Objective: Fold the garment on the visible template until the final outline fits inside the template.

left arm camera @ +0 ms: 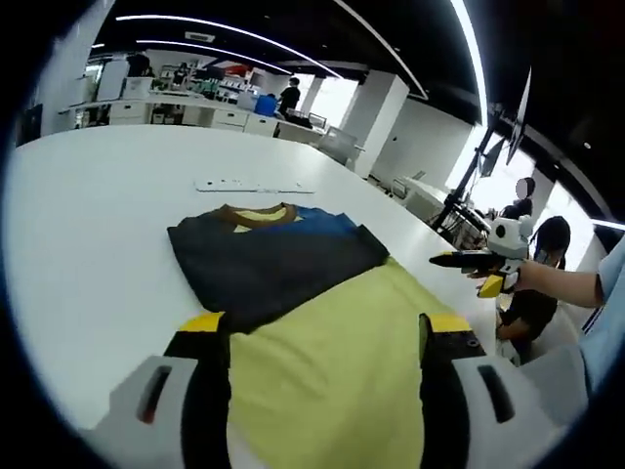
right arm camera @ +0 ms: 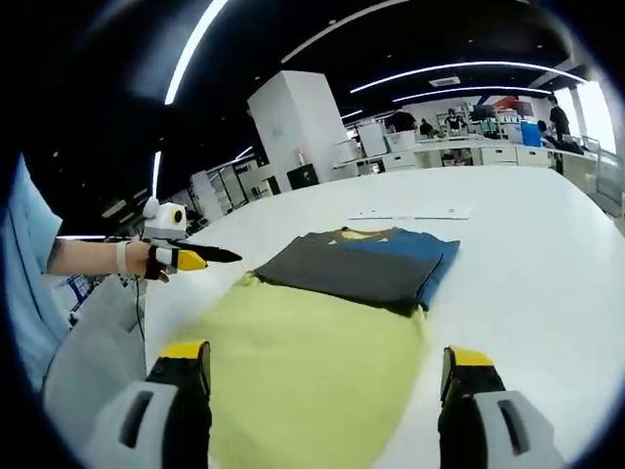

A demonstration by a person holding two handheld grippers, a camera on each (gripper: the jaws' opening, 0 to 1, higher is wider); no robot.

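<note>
A T-shirt lies flat on the white table (left arm camera: 88, 225). Its yellow-green body (left arm camera: 332, 362) points toward me, and a dark grey fold (left arm camera: 273, 259) with a blue patch lies across the brown collar end. My left gripper (left arm camera: 326, 322) hovers open over the yellow hem, one jaw on each side. The right gripper (left arm camera: 459, 260) hangs in the air off the shirt's right edge, held by a hand. In the right gripper view, the right gripper (right arm camera: 327, 354) is open above the yellow part (right arm camera: 303, 381), and the left gripper (right arm camera: 220, 256) floats to the left of the shirt.
A thin white strip (left arm camera: 254, 185) lies on the table just beyond the collar, also in the right gripper view as the strip (right arm camera: 410, 213). Desks and people stand far behind. A person sits past the table's right edge (left arm camera: 532, 293).
</note>
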